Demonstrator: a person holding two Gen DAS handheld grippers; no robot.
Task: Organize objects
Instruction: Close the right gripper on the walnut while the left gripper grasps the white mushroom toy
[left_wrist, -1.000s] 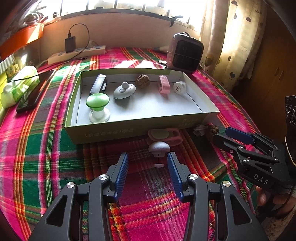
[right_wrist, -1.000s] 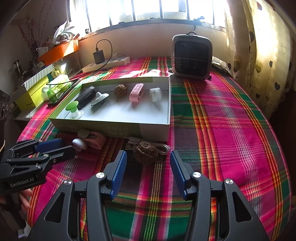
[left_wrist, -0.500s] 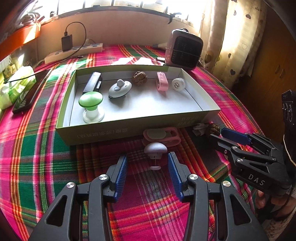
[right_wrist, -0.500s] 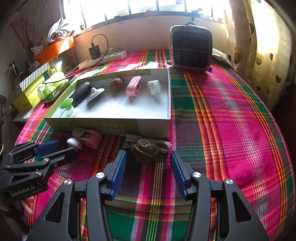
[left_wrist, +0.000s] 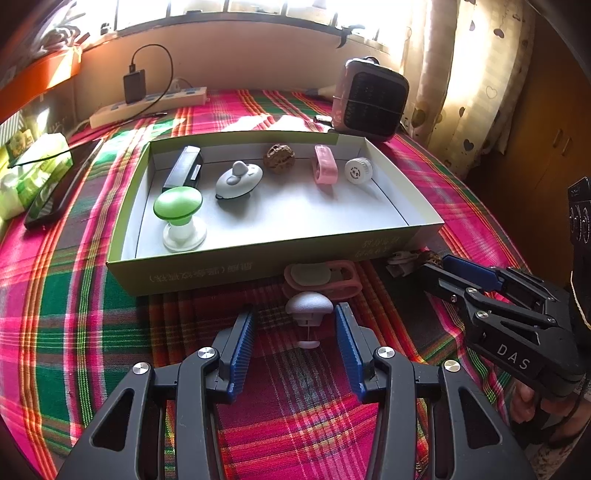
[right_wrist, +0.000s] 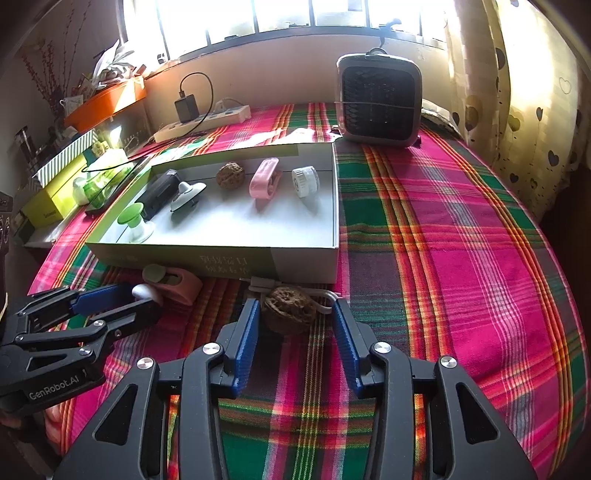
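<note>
My left gripper (left_wrist: 295, 330) stands open on the plaid cloth, and a grey mushroom-shaped knob (left_wrist: 308, 306) stands between its fingers with a gap on each side. A pink clip (left_wrist: 321, 277) lies just behind the knob, against the box front. My right gripper (right_wrist: 293, 328) is closing around a brown walnut (right_wrist: 288, 308). Its left pad is near the shell and its right pad is still apart from it. A white cable piece (right_wrist: 328, 295) lies under the walnut. The shallow green box (left_wrist: 258, 266) holds a green knob (left_wrist: 179, 206), a second walnut (left_wrist: 279, 158) and several other small items.
A grey fan heater (right_wrist: 380, 103) stands behind the box at the back right. A power strip with a charger (right_wrist: 203, 118) lies along the back wall. A dark phone (left_wrist: 55, 192) and green packets lie to the left. The cloth falls away at the right edge near the curtain.
The right gripper's fingers have drawn closer together around the walnut. The left gripper keeps the same opening around the grey knob.
</note>
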